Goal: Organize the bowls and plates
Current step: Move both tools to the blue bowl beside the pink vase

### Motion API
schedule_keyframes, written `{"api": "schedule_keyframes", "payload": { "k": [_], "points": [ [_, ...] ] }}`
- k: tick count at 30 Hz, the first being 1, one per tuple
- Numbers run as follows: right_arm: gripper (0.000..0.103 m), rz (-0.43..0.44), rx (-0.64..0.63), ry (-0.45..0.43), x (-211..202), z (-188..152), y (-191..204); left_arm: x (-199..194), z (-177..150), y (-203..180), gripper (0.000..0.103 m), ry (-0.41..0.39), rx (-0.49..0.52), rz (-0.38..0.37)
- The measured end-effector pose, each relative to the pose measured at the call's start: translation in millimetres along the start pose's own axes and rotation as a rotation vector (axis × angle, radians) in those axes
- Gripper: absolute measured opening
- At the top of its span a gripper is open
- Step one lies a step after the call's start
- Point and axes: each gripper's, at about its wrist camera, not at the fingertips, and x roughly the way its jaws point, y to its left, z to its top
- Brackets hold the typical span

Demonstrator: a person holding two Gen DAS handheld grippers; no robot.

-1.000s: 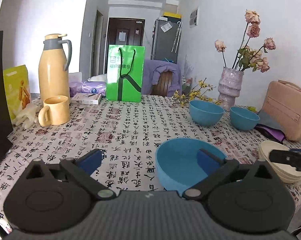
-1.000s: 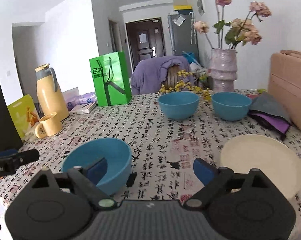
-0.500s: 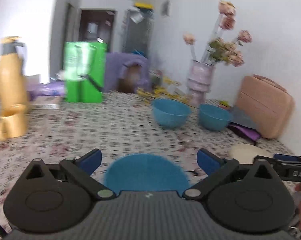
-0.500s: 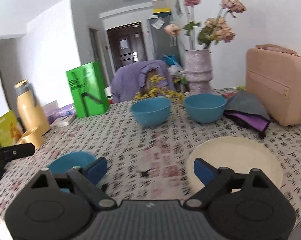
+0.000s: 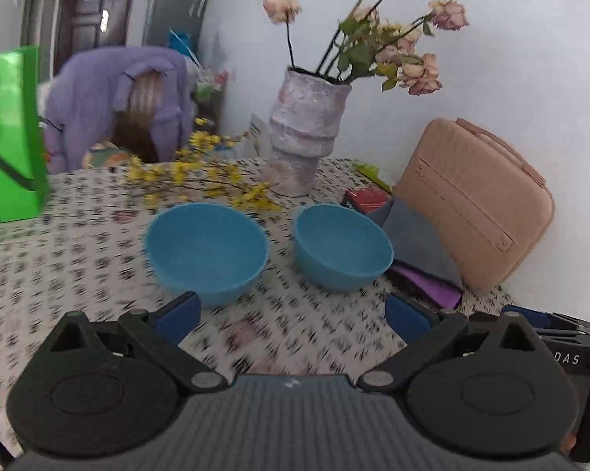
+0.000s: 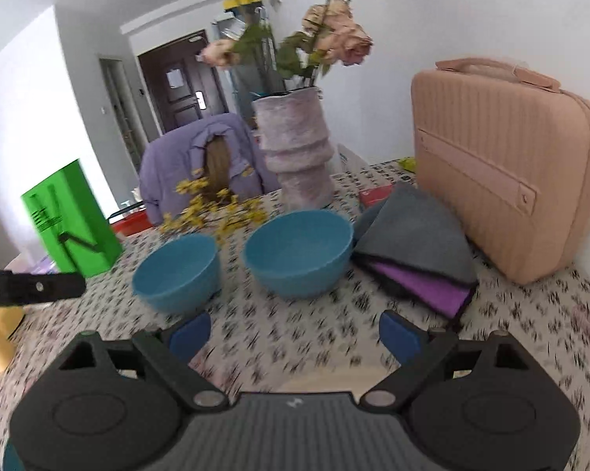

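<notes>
My left gripper (image 5: pixel 291 316) has its blue-padded jaws spread wide with nothing between them. My right gripper (image 6: pixel 293 333) is in the same state, jaws apart and empty. I judge that both are held this way, low over the table and aimed forward, so that each can be closed on a bowl rim.

Below the right gripper, a cream-coloured flat round plate (image 6: pixel 322 382) shows as a pale strip just ahead of the gripper body. Most of it is hidden, so I cannot tell whether it is a single plate or a stack.

The table is covered with a white tablecloth printed with black characters (image 5: pixel 79 259). Further out on it stand two matte blue round bowls, upright and empty. The left blue bowl (image 5: pixel 206 251) and the right blue bowl (image 5: pixel 344 245) sit just beside each other without touching. Both have smooth, thick rims and deep curved walls, and they appear to be the same size, so I judge they would nest.

Beside the right bowl lies a folded grey and purple cloth (image 6: pixel 416 251), against a pink ribbed hard case (image 6: pixel 507 165). Behind the bowls lie yellow flower sprigs (image 5: pixel 201 180), then a mottled pink-grey stepped vase (image 5: pixel 305 137) holding faded roses. Furthest away are a bright green paper carrier bag (image 5: pixel 8 137) and a chair draped in a lilac jacket (image 5: pixel 118 98).
</notes>
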Motion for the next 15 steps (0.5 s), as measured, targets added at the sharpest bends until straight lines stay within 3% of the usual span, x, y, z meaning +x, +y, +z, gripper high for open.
{"api": "schedule_keyframes", "payload": {
  "k": [5,8,10,15],
  "points": [
    [0.092,0.003,0.057,0.044,50,38,-20,61,36,-2,0.087,0.048,-0.022,-0.006],
    [0.09,-0.012,0.093,0.068,81,55,-31,92,50,-2,0.068,0.067,-0.034,-0.013],
    [0.083,-0.01,0.145,0.091,101,62,-41,113,57,-2,0.05,0.088,-0.041,-0.021],
    [0.063,0.014,0.234,0.17,154,71,-61,163,69,-7,0.03,0.134,-0.029,-0.03]
  ]
}}
